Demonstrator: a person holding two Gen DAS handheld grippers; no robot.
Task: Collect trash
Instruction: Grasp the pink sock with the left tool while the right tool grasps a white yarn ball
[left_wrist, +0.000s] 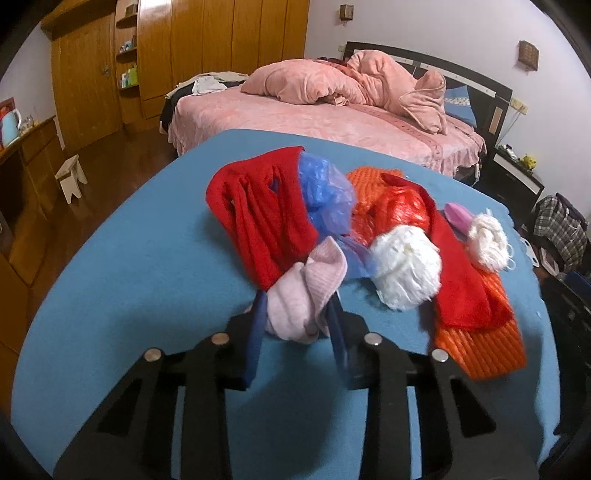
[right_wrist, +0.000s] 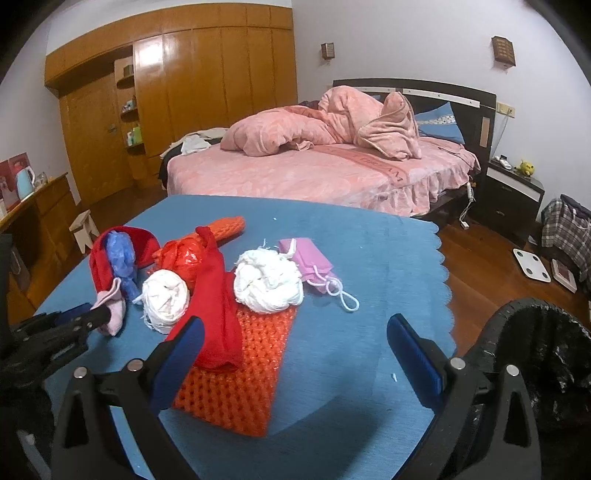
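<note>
My left gripper (left_wrist: 297, 310) is shut on a pale pink knit sock (left_wrist: 306, 291), held just above the blue tablecloth (left_wrist: 129, 258); the sock also shows in the right wrist view (right_wrist: 110, 308). Beyond it lie a red cloth (left_wrist: 258, 210), a blue plastic bag (left_wrist: 325, 195), a red plastic bag (left_wrist: 402, 210), two white crumpled balls (left_wrist: 406, 273) (left_wrist: 487, 240), an orange knit piece (left_wrist: 480, 347) and a pink pouch (right_wrist: 304, 260). My right gripper (right_wrist: 295, 332) is open and empty over the orange piece (right_wrist: 229, 387). A black-lined trash bin (right_wrist: 535, 354) stands at the right.
A pink bed (right_wrist: 314, 173) stands behind the table. Wooden wardrobes (right_wrist: 184, 92) line the back wall. A small stool (right_wrist: 85, 229) and a side cabinet with a kettle (right_wrist: 24, 181) are on the left. A nightstand (right_wrist: 513, 195), a scale (right_wrist: 532, 266) and a plaid bag (right_wrist: 565, 229) are on the right.
</note>
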